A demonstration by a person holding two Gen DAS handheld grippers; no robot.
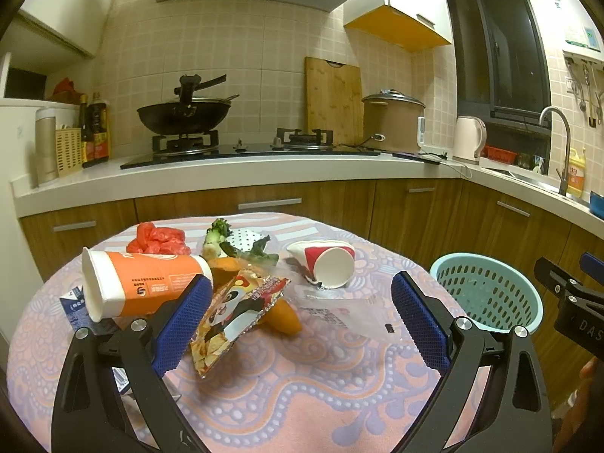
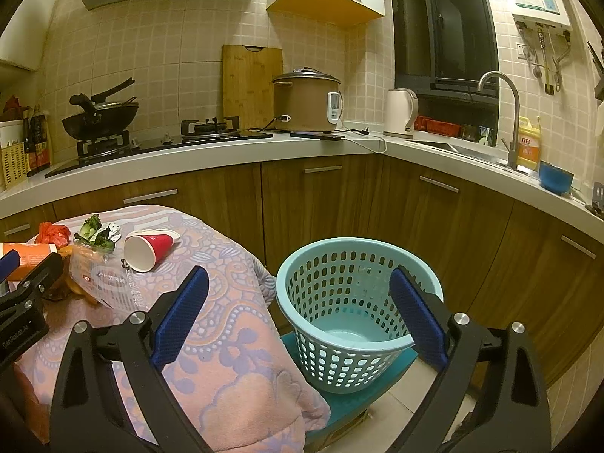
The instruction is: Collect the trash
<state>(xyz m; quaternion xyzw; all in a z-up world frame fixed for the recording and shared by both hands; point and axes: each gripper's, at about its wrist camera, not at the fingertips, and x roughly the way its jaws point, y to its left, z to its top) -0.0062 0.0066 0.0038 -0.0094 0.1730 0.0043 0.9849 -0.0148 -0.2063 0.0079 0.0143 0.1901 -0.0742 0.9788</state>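
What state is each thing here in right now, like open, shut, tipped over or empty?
Left gripper: open, holding nothing.
Right gripper: open, holding nothing.
Orange cup: lying on its side.
Red paper cup: tipped over, looks empty.
Snack wrapper: torn open, flat on the table.
Basket: upright, looks empty.
Rice cooker: lid on, plugged in.
Wok: on the stove.

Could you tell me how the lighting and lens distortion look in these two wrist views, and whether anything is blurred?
Left wrist view: warm, dim yellowish light, black corners, countertop bowed by the fisheye; snack packet and orange cup reasonably sharp. Right wrist view: same cast and bowing, basket sharp, window dark; no strong glare or motion blur in either.
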